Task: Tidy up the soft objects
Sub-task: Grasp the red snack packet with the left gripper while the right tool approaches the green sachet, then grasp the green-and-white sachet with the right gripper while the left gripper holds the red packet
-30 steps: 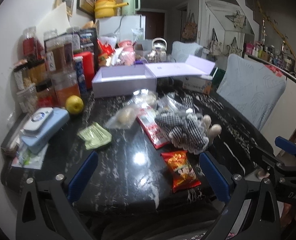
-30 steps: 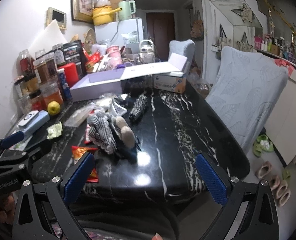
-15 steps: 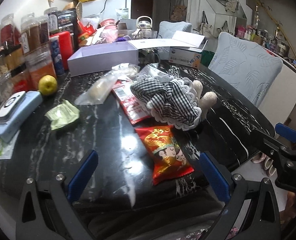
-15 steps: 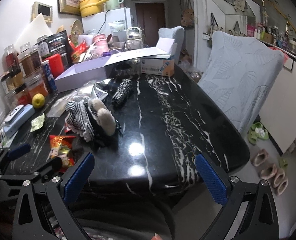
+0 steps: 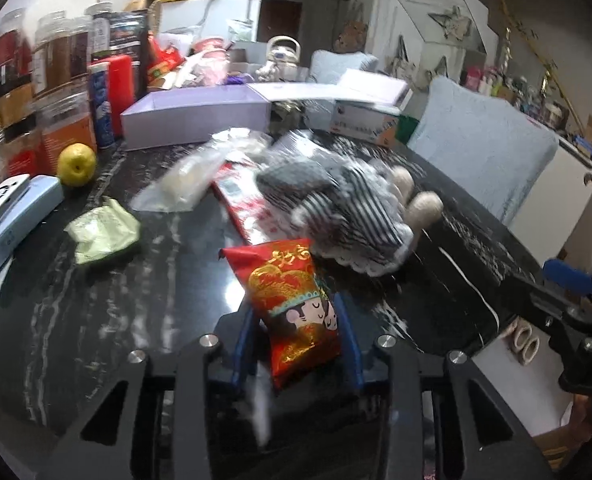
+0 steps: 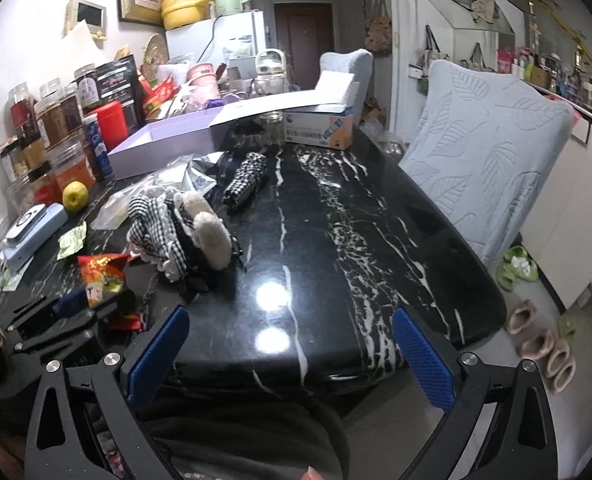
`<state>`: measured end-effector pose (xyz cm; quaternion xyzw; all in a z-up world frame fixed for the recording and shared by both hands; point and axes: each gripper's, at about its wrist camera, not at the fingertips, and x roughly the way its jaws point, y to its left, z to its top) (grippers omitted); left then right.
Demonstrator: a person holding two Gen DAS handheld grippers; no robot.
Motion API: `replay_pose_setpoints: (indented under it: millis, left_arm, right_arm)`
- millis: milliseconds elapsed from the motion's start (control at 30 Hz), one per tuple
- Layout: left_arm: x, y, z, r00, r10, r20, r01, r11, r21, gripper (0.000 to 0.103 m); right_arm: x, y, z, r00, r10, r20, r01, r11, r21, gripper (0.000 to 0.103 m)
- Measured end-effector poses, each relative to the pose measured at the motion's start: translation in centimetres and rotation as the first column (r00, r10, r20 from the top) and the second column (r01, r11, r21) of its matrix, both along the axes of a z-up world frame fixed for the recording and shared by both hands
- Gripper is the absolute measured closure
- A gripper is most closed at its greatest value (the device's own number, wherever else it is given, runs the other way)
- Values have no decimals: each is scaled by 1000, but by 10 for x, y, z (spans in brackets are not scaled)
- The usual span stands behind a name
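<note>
The left tongs (image 5: 298,344) have just been closing and now pinch the near end of the red snack bag (image 5: 294,306), which looks light, puffy, crinkly and slippery, while the right tongs (image 6: 292,354) stay wide open with nothing between them.

Left fingers (image 5: 252,330) pinched, right fingers (image 6: 158,350) apart
</note>
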<state>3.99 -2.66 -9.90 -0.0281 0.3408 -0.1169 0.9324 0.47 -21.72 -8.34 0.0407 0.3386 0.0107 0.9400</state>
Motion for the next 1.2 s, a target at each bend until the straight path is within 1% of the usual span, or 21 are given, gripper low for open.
replay_pose_setpoints:
  millis: [233,333,433,500,600,833,900,1033,1200]
  left_arm:
    - [-4,41,22,995,86,57,-84,996,-25,67]
    - [-7,62,31,988,136,79,-134,991,-23,67]
    - [-12,81,38,979,179,94,-178,984,-22,67]
    - [-12,92,42,974,203,98,-202,979,-21,67]
    - [-11,109,45,966,237,104,-237,971,-7,67]
    - [-6,142,44,951,296,91,-297,955,1,67]
    - [-4,149,44,948,308,82,-308,951,-5,67]
    - [-3,165,48,939,335,75,-334,942,-27,67]
    - [2,182,52,928,366,65,-364,931,-43,67]
  right_arm:
    - [8,18,9,997,80,23,-80,996,30,0]
    - [14,33,15,989,145,42,-147,988,51,0]
    - [21,53,19,976,211,54,-214,975,54,0]
    - [28,72,22,960,273,62,-276,959,60,0]
    - [36,93,24,940,334,71,-339,939,66,0]
    - [64,150,16,880,472,53,-474,879,53,0]
    - [75,168,11,857,515,34,-516,855,53,0]
    - [95,193,0,820,571,-21,-569,819,68,0]
    - [120,218,-13,777,622,-93,-612,782,116,5]
